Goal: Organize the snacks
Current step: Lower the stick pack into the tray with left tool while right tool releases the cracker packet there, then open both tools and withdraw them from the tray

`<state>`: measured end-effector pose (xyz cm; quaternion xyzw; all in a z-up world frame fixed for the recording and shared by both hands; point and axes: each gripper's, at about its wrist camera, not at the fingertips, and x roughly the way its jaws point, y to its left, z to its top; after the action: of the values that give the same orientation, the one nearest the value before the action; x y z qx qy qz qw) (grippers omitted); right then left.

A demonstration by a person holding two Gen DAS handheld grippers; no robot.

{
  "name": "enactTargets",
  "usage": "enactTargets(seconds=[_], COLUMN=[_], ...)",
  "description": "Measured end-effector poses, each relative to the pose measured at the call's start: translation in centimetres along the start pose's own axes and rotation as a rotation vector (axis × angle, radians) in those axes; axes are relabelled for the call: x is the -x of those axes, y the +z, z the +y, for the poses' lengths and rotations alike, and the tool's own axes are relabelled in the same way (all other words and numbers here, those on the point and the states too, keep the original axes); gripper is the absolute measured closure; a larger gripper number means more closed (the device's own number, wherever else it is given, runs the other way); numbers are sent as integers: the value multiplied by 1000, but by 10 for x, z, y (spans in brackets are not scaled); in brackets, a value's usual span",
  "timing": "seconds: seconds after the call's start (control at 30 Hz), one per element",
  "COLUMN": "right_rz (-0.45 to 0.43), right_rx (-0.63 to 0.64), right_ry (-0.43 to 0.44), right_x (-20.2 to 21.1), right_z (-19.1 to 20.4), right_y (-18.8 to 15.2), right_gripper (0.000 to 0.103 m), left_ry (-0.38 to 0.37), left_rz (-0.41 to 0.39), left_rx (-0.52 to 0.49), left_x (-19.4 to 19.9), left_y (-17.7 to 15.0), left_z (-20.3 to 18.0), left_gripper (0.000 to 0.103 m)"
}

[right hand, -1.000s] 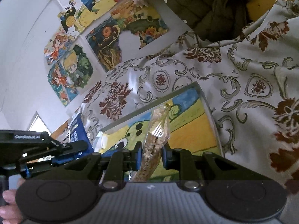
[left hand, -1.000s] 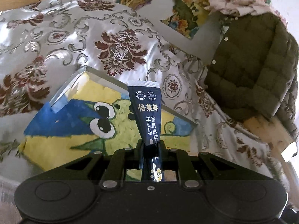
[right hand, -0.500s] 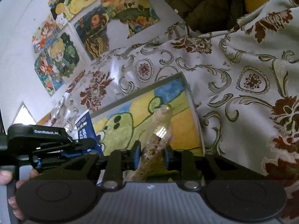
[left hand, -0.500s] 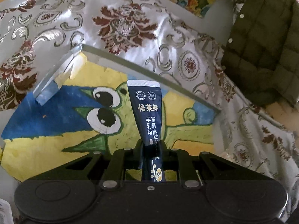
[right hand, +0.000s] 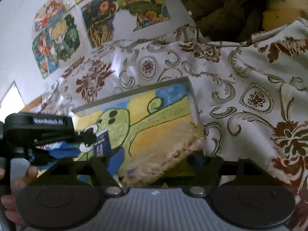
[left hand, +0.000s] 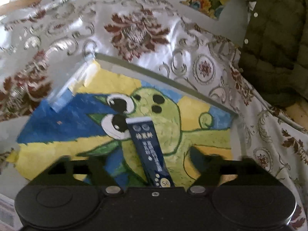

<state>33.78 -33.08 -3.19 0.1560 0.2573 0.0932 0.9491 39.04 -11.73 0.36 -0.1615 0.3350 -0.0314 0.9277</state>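
A clear tray (left hand: 165, 78) with a painted green cartoon creature on its floor sits on the floral tablecloth. My left gripper (left hand: 146, 161) is open over the tray; a dark blue stick sachet (left hand: 148, 150) lies loose between its spread fingers, tilted left. My right gripper (right hand: 152, 163) is open too; a clear pack of beige snack (right hand: 169, 150) lies tilted between its fingers over the tray's (right hand: 193, 98) right side. The left gripper (right hand: 38, 130) and the sachet (right hand: 102, 142) show at the left of the right wrist view.
A dark green padded jacket (left hand: 277, 50) lies at the table's far right. Colourful paintings (right hand: 125, 13) hang on the wall behind. The floral cloth (right hand: 250, 100) covers the table around the tray.
Both grippers have opened over the tray. The blue sachet and the snack pack have slipped loose and tilted. Both grippers have moved lower and closer to the tray.
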Motion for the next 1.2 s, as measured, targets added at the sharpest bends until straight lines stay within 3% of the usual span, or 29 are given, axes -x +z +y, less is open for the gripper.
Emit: enactTargets(seconds=[0.1,0.27,0.4,0.63,0.83,1.2], right_rz=[43,85,120,96,22,-73], right_rx=[8,-10,21,-9,2,45], right_ry=[21,42,5,-16,-30,25], right_x=[2,12,21,45,75,154], right_z=[5,13,21,22,28,36], right_y=[5,17,26,35,35,7], right_gripper=[5,0,0,0,0,0], left_ry=[9,25,30,53,96,153], left_rz=[-34,-28,-28,-40,-100,-200], left_rx=[7,21,23,43,52,-78], left_x=[11,26,41,74,117,208], left_y=[4,9,7,1,-15,-87], left_z=[3,11,18,32,42,38], left_gripper=[2,2,1,1,1,1])
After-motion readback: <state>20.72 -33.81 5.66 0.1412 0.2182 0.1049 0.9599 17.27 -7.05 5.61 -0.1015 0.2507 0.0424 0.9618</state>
